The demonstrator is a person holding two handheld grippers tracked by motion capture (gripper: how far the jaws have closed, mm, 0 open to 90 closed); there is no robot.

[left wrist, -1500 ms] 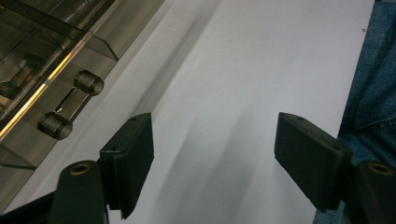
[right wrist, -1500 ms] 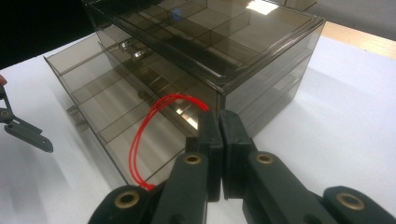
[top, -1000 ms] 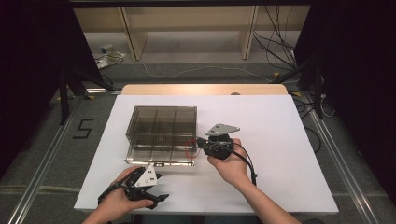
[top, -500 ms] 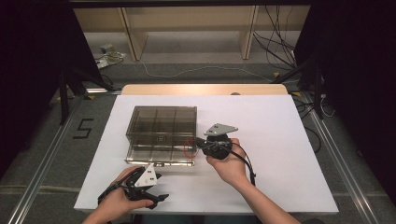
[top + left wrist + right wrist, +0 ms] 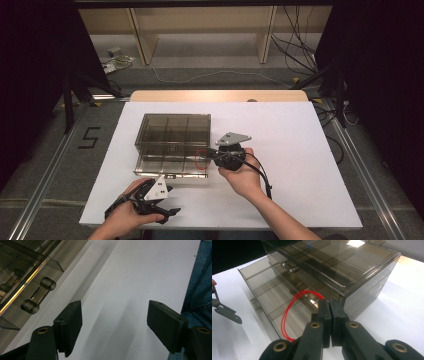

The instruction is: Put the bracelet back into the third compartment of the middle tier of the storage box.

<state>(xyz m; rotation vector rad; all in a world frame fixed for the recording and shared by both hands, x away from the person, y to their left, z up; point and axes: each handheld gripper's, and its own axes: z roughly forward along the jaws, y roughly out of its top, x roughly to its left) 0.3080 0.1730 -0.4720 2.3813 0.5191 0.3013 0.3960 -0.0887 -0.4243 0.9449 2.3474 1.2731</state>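
Currently: right gripper [image 5: 329, 305], jaws pinching red rubber band [image 5: 289, 315] over the smoky drawer organizer's [image 5: 172, 131] open drawer [image 5: 277, 302], apparently for stowing; left gripper [image 5: 113, 325], jaws spread, idle lower left.

Your table [image 5: 310, 150]: the box [image 5: 172, 134] stands left of centre, its bottom drawer [image 5: 170, 167] pulled out toward 6 o'clock. Your right gripper [image 5: 212, 156] sits at the box's 4 o'clock corner, pinching a loop [image 5: 201, 159] that hangs over the drawer. Your left gripper [image 5: 170, 202] rests at 6 o'clock of the drawer, near the table's front edge.
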